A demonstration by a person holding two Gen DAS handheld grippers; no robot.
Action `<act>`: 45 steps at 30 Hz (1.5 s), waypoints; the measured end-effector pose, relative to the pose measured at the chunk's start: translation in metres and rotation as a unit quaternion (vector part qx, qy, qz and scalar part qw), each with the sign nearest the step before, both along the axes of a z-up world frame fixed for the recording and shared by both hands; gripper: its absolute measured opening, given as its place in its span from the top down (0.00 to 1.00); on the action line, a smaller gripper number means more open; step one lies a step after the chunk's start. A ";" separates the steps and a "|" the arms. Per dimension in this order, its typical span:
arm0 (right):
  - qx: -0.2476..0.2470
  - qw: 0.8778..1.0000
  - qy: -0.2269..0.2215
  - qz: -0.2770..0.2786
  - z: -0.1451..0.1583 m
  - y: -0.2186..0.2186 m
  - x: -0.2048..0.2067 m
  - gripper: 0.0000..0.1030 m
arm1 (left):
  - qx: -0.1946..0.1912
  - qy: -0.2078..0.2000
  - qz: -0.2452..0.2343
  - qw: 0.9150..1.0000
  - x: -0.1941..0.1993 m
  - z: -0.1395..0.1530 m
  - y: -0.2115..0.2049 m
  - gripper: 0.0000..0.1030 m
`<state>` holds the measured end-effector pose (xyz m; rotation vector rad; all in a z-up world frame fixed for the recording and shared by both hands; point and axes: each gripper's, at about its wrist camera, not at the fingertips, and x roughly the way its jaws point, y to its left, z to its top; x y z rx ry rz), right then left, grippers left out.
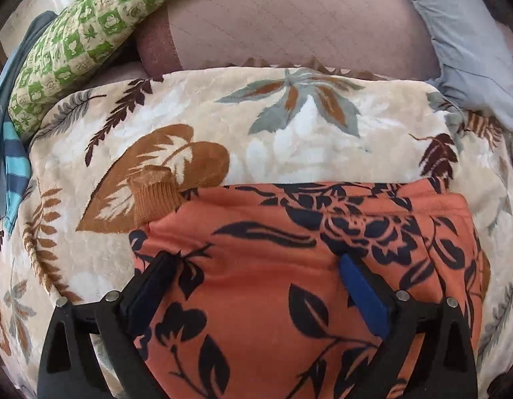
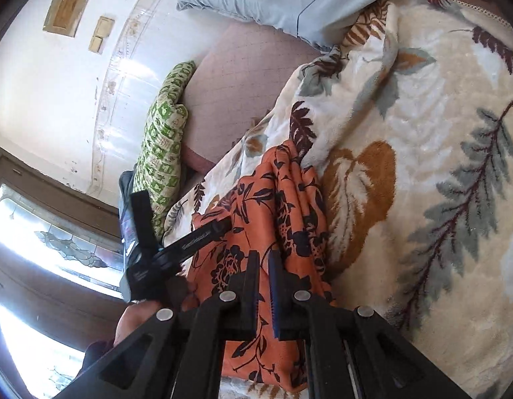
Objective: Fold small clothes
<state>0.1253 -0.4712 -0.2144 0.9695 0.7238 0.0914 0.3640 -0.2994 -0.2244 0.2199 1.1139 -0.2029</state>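
We read the orange floral garment (image 1: 289, 266) as partly folded. It lies on the cream leaf-print blanket (image 1: 289, 139), doubled over itself: the left wrist view shows stacked edges along its far side toward 12 o'clock and at the 3 o'clock end, and the right wrist view shows several layered pleats running up toward 12 o'clock.

Left gripper (image 1: 259, 266): jaws spread wide, straddling the near part of the cloth, pads over the fabric but pinching nothing that we can see. Right gripper (image 2: 263, 259): jaws drawn narrow with orange fabric in the slim gap between them; we judge it is pinching a fold of the garment, though the contact itself is hard to confirm. From that view the left gripper (image 2: 203, 236) shows at 9 o'clock, resting on the cloth's edge.

A small tan sock (image 1: 153, 196) sits at 10 o'clock from the garment, touching its corner, not folded as far as we can tell. More clothes, striped blue (image 1: 13, 166), are bunched at the far 9 o'clock edge beside the green patterned pillow (image 1: 90, 40).

Judgement: one piece mid-fold, edges not yet squared; a final fold and smoothing likely left. Sock and pile untouched.
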 end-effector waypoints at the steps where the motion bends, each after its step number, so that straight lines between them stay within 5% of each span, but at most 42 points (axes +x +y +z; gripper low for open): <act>1: -0.005 1.000 -0.006 0.001 0.002 0.000 0.002 0.93 | -0.003 0.001 0.004 1.000 0.003 0.000 -0.002 0.01; 3: -0.006 1.000 -0.023 0.006 0.005 0.001 0.006 0.93 | -0.018 0.001 0.004 1.000 0.006 0.006 0.001 0.01; 8: 0.009 0.998 -0.061 0.030 0.015 0.014 0.030 0.93 | -0.148 -0.020 0.010 0.989 0.000 0.042 0.041 0.01; 14: 0.048 0.995 -0.074 0.055 0.010 0.048 0.070 0.93 | -0.113 -0.011 -0.006 0.993 -0.027 0.046 0.090 0.01; 17: 0.046 0.999 -0.010 0.023 -0.017 0.051 0.088 0.90 | -0.040 -0.004 -0.015 0.999 -0.042 0.021 0.101 0.01; 19: 0.034 0.997 0.072 0.001 -0.047 0.046 0.097 0.89 | -0.042 0.015 -0.038 0.998 -0.055 0.004 0.105 0.01; 21: 0.079 0.995 0.061 -0.004 -0.058 0.038 0.094 0.90 | -0.053 0.008 -0.030 0.998 -0.065 0.006 0.113 0.01; 25: 0.014 0.999 0.024 0.018 -0.020 0.048 0.085 0.86 | -0.056 -0.013 -0.038 0.998 -0.096 0.024 0.118 0.01; 27: 0.021 0.998 0.001 0.052 -0.009 0.058 0.083 0.86 | -0.036 -0.021 -0.059 0.997 -0.117 0.021 0.116 0.01; 29: -0.007 0.997 0.030 0.072 -0.010 0.069 0.082 0.86 | -0.003 -0.034 -0.080 0.996 -0.133 0.010 0.112 0.01; 31: -0.064 0.988 0.114 0.081 -0.029 0.081 0.085 0.89 | 0.013 -0.040 -0.090 0.995 -0.145 -0.004 0.111 0.01; 43: -0.112 0.992 0.049 0.045 -0.004 0.083 0.055 0.89 | -0.027 -0.073 -0.076 0.994 -0.155 -0.018 0.120 0.00; 45: -0.118 0.990 0.067 0.029 -0.009 0.074 0.059 0.89 | -0.033 -0.080 -0.073 0.994 -0.158 -0.019 0.121 0.00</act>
